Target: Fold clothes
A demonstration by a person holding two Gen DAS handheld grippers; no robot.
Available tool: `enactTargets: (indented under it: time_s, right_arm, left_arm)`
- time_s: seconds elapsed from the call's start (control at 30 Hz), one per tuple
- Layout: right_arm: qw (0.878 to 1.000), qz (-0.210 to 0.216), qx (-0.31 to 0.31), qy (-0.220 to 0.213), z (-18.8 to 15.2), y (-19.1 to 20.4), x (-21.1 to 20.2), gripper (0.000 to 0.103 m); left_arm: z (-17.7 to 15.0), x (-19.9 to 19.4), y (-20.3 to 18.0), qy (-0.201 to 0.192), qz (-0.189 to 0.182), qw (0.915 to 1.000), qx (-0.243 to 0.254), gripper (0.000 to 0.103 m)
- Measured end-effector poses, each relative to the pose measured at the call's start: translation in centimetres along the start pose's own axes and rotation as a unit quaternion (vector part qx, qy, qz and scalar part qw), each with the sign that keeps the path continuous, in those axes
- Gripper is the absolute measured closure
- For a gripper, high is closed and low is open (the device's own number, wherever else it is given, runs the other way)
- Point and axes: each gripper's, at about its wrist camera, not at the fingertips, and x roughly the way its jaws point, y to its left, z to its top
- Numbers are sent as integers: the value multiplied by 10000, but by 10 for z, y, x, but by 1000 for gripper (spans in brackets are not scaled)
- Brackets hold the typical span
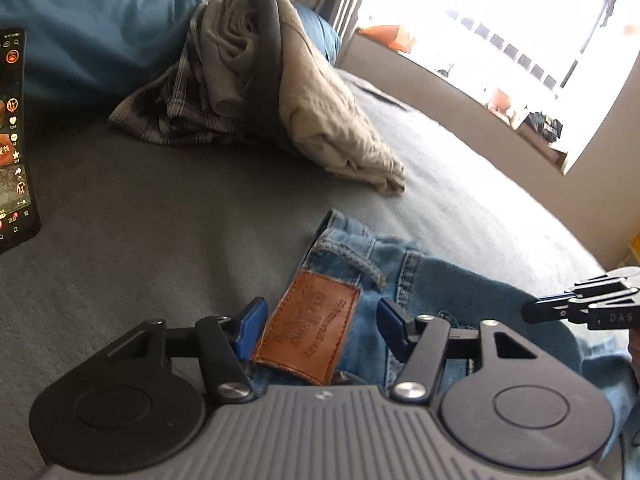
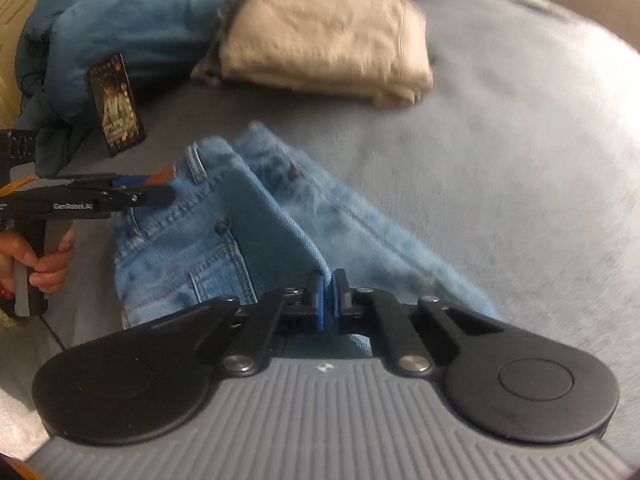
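While the jeans (image 2: 224,232) lie rumpled on the grey, felt-like bedcover (image 1: 140,220), a glossy lit phone (image 1: 14,140) sits at 9 o'clock. Left gripper (image 1: 320,328), matte black w/ blue pads, stands parted astride the stitched tan leather patch (image 1: 310,332) on the waistband, not pinching. Soft folded beige cloth (image 2: 328,32) is at 12. Right gripper (image 2: 327,294) is clenched on a thick denim fold at the jeans' 5 o'clock edge.
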Motion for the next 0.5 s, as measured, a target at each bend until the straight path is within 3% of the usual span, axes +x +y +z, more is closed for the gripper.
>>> enactTargets:
  time_s: [0.17,0.5]
  right_arm:
    - [9991,-180,-294,-234,7,6,-17,101]
    - [9982,-375,-316,-359,7,-7,-16,101]
  left_arm:
    - [7,2,-1,-26,-138,9996,-225,42]
    - [9,17,-10,-51,-197,9996,-207,42]
